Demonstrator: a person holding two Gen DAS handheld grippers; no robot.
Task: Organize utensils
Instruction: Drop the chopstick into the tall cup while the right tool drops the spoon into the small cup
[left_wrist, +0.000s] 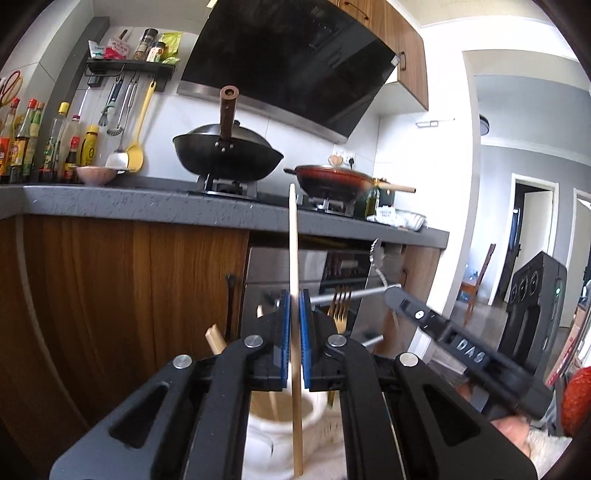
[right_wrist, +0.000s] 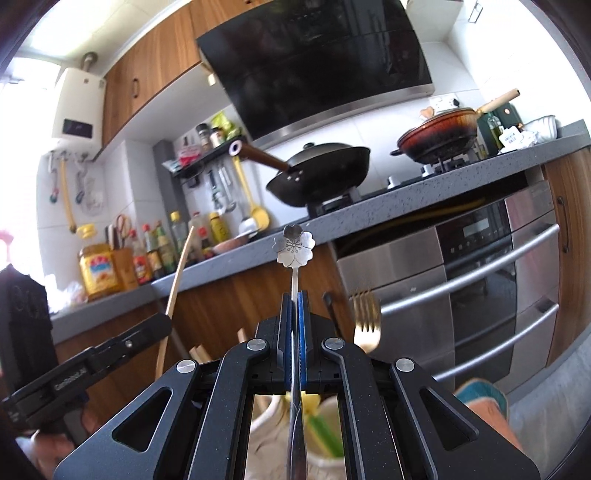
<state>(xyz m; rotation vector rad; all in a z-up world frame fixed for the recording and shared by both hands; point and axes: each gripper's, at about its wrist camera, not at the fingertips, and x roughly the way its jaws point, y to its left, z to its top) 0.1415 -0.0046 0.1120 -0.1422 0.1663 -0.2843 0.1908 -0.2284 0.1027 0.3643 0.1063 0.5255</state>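
Note:
My left gripper (left_wrist: 294, 295) is shut on a long wooden chopstick (left_wrist: 293, 240) that stands upright above a white ceramic utensil holder (left_wrist: 273, 439). My right gripper (right_wrist: 294, 295) is shut on a silver spoon with a flower-shaped end (right_wrist: 294, 248), also upright over the holder (right_wrist: 325, 461). A gold fork (left_wrist: 340, 302) stands in the holder; it also shows in the right wrist view (right_wrist: 366, 317). More wooden sticks (left_wrist: 215, 336) poke out of the holder. The right gripper shows in the left view (left_wrist: 397, 295), the left gripper in the right view (right_wrist: 162, 321).
A grey countertop (left_wrist: 147, 206) with a black wok (left_wrist: 227, 155) and a red pan (left_wrist: 334, 181) on the hob runs behind. Sauce bottles (left_wrist: 55, 147) stand at the left. A steel oven (right_wrist: 480, 280) and wooden cabinet fronts (left_wrist: 110, 295) lie below.

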